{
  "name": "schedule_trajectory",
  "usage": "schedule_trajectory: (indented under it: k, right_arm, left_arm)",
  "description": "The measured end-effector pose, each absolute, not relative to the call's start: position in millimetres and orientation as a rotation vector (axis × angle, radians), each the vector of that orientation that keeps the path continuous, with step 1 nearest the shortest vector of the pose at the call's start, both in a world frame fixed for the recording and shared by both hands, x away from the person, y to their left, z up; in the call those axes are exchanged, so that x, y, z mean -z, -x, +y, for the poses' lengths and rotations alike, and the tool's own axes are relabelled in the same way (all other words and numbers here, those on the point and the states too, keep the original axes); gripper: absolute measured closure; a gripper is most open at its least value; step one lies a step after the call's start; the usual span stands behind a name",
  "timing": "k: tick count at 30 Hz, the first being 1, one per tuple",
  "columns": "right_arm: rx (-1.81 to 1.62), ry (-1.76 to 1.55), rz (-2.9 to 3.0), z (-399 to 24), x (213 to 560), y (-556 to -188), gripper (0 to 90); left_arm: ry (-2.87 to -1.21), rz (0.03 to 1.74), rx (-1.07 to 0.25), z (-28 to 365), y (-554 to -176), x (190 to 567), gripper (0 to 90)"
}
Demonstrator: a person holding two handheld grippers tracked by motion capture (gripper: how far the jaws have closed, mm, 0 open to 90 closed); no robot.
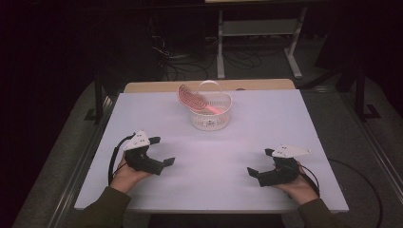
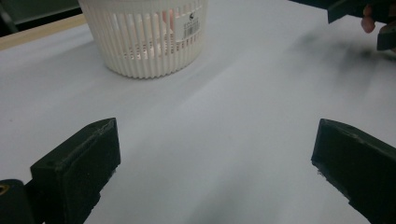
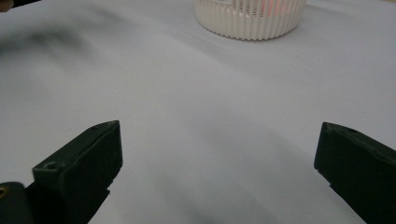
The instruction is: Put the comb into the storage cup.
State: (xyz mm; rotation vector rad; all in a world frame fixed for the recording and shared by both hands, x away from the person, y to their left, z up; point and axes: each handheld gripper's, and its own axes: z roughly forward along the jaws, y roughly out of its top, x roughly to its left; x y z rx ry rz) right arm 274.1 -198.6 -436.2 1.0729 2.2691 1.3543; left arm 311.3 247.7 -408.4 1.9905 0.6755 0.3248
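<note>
A white slatted basket [image 1: 210,114] holding a pink comb [image 1: 194,100] stands near the tabletop's [image 1: 214,180] far edge, well apart from both tongs. Left gripper [image 1: 161,151] and right gripper [image 1: 259,162] rest near the front edge, jaws wide, empty.

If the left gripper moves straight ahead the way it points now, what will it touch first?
Probably nothing nearby: the left gripper, jaws open, looks over bare white table. The white slatted basket stands left of that line; the right gripper is off to the right.
</note>
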Motion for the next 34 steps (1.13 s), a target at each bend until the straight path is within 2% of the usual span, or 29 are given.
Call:
schedule_trajectory:
  k: [13,34]
  right_arm:
    - [-1.356,-1.066,2.265,-199,435,-274,0.3]
    - [-1.331,-1.061,2.278,-198,437,-275,0.3]
  left_arm:
    - [-2.004,0.705,-0.302,265,-292,422,0.7]
    - [-2.123,0.746,-0.321,267,-291,435,0.8]
